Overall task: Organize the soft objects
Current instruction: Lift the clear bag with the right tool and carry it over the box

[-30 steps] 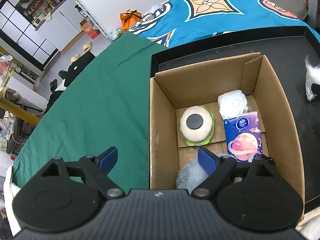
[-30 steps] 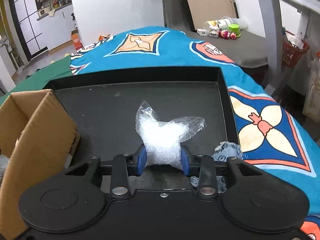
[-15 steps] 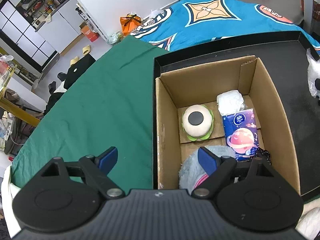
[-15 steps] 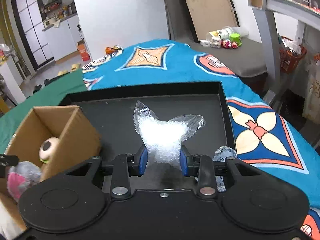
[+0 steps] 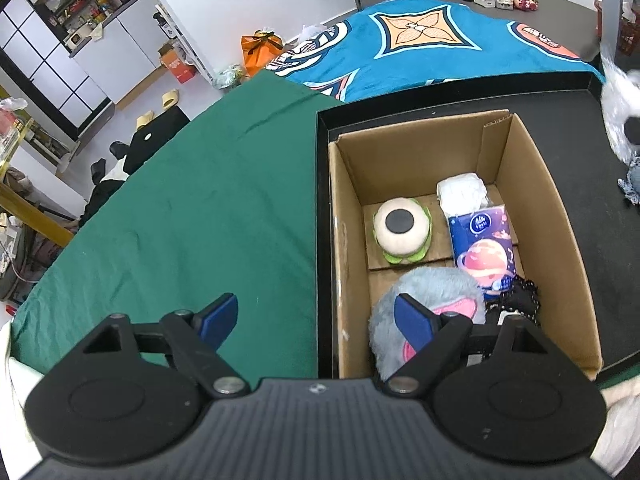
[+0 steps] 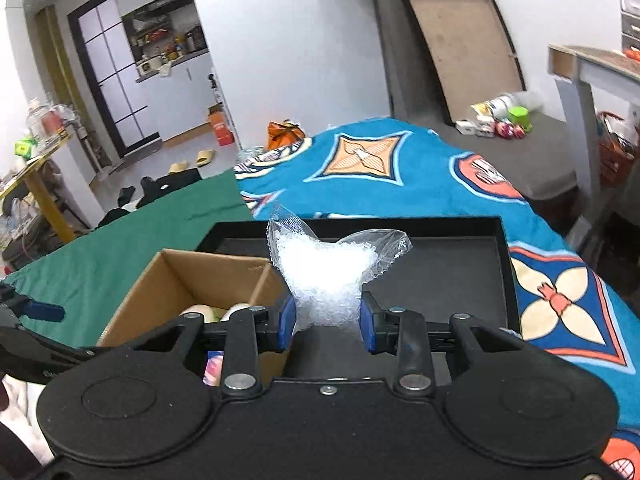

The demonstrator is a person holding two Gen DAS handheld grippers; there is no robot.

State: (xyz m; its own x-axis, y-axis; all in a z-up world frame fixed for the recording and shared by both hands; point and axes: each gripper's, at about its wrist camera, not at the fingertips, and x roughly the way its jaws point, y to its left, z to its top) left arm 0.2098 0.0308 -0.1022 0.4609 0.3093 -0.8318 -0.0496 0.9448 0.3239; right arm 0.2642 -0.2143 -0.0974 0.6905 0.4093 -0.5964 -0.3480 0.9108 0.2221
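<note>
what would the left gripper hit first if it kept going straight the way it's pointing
Probably the left wall of the brown cardboard box or the black tray's rim beside it; the open left gripper straddles that edge, though depth is unclear.

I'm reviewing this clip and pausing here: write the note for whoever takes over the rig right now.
Right tongs: shut on the bubble wrap bundle, held in the air above the black tray, just right of the cardboard box.
Left tongs: open, nothing between them, over the box's near left wall.
Done: eyeball plush, white packet, tissue pack, grey furry toy and a black beaded item lie in the box.
Left: drop the bundle into the box, then probably fetch the small grey fabric piece still on the tray.
</note>
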